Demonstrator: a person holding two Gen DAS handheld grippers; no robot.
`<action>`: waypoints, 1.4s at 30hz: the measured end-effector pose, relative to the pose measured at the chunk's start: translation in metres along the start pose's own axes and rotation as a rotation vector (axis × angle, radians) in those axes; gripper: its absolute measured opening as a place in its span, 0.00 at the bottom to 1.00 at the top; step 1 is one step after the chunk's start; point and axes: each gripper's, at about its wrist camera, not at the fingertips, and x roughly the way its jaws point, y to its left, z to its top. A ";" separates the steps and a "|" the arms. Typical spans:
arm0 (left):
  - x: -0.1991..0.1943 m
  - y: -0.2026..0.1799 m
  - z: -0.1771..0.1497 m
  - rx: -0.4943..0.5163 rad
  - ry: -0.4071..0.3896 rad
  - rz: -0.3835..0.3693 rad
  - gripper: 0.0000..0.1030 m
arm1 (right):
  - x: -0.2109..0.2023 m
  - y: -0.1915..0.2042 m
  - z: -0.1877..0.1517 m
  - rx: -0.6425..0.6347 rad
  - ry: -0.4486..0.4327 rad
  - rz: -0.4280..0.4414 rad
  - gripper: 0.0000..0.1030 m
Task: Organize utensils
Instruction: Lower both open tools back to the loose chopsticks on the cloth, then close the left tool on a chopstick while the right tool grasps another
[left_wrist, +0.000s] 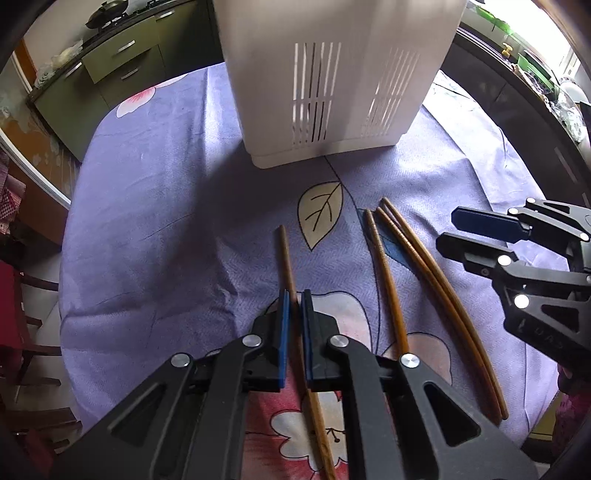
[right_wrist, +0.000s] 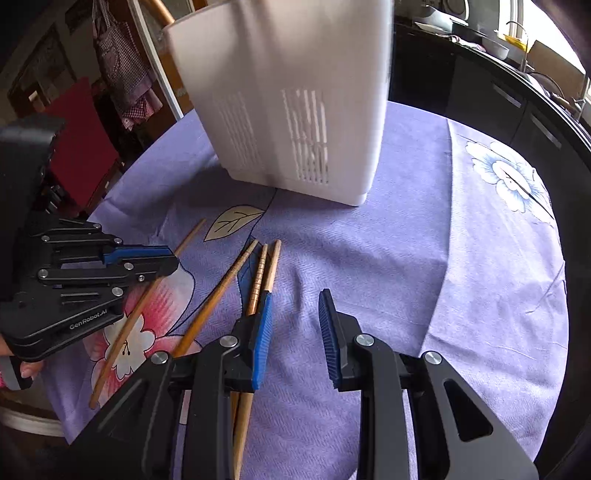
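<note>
Several brown chopsticks lie on a purple flowered cloth (left_wrist: 166, 221). My left gripper (left_wrist: 294, 301) is closed around a single chopstick (left_wrist: 286, 258) lying apart on the left; it also shows in the right wrist view (right_wrist: 162, 264). A group of three chopsticks (left_wrist: 424, 269) lies to its right, also in the right wrist view (right_wrist: 258, 273). My right gripper (right_wrist: 295, 321) is open and empty, just right of that group; it shows in the left wrist view (left_wrist: 448, 230). A white slotted utensil holder (left_wrist: 332, 81) stands behind the chopsticks, also in the right wrist view (right_wrist: 288, 99).
The round table's edge curves away on all sides. Green cabinets (left_wrist: 110, 74) stand far left. A dark counter with dishes (right_wrist: 498, 74) runs along the right. A red chair (right_wrist: 77, 140) is to the left of the table.
</note>
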 end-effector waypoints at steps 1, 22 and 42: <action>-0.001 0.003 -0.001 -0.003 -0.001 0.001 0.06 | 0.002 0.002 0.000 -0.009 -0.001 -0.008 0.24; -0.002 0.012 -0.007 0.029 -0.033 0.002 0.07 | 0.014 0.001 0.007 -0.019 0.035 -0.079 0.25; -0.004 0.010 -0.003 0.029 -0.017 -0.015 0.05 | 0.004 0.006 0.018 0.018 0.008 -0.059 0.06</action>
